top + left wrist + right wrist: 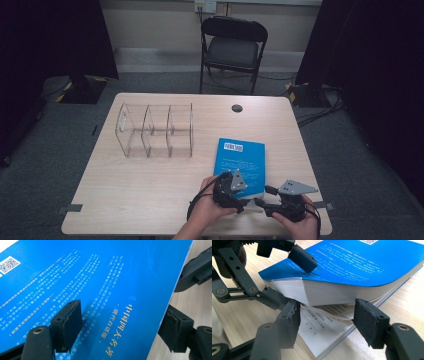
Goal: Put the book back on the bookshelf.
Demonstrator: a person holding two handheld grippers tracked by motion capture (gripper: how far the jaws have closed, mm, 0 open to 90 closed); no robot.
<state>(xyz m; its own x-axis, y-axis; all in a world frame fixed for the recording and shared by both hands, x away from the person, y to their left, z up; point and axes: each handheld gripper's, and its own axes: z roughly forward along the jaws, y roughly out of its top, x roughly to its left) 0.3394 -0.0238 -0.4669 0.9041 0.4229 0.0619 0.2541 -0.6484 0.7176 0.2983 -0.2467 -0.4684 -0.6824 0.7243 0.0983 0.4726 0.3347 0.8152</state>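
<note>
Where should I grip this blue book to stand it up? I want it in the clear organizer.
Probably grip the blue book by its lifted near corner, coming in level from the person's side. There the thick page block is raised off the bottom pages, so the left gripper already has one jaw on the cover and one beneath.

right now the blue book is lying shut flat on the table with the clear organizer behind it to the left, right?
Not shut flat: the right gripper view shows the blue book partly opened, its cover and most pages lifted off the bottom pages. The rest holds: in the high view it lies on the table with the clear organizer behind it to the left.
</note>
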